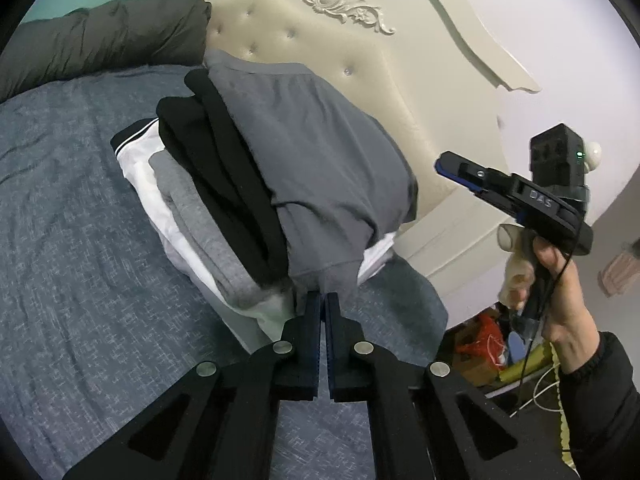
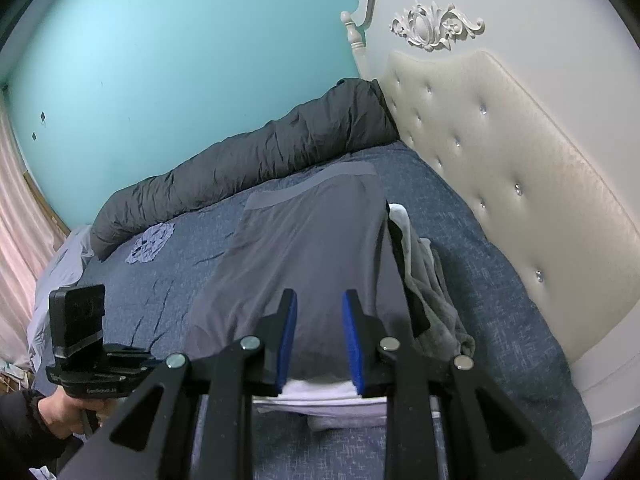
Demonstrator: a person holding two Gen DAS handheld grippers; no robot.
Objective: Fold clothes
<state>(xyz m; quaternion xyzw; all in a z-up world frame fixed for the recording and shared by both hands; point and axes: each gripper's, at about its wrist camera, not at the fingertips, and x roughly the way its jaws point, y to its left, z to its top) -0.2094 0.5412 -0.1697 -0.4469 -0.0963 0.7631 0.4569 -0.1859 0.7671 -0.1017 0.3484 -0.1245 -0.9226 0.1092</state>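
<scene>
Dark quilt (image 1: 100, 36): rolled up at the upper left of the left wrist view, pushed along the far side of the bed, likely to keep room for the clothes.
Bed (image 1: 60, 200): a blue sheet covers it. It carries the clothes.
Pile of clothes (image 1: 256, 184): in the middle of the view, near the headboard. The clothes lie folded, one on top of another.
White piece (image 1: 136, 160): at the bottom, peeking out on the left.
Light grey piece (image 1: 192, 208): on the white one.
Black piece (image 1: 224, 168): next up, its folded edges showing.
Grey top piece (image 1: 312, 152): lies flat over the rest and hangs down a bit at the near edge.
Left gripper (image 1: 323, 300): low in the middle, its two blue fingers almost together. The tips sit right at the hanging edge of the top piece. I cannot tell if cloth is pinched between them.
Right gripper (image 2: 319, 304): in its own view it hangs over the near end of the pile, fingers apart, holding nothing.
Headboard (image 1: 420, 92): cream and padded, at the right.
Containers: I see no box or basket for the clothes.
How far: the pile looks neat, so the folding may be done, or the top piece may need one more tuck.
</scene>
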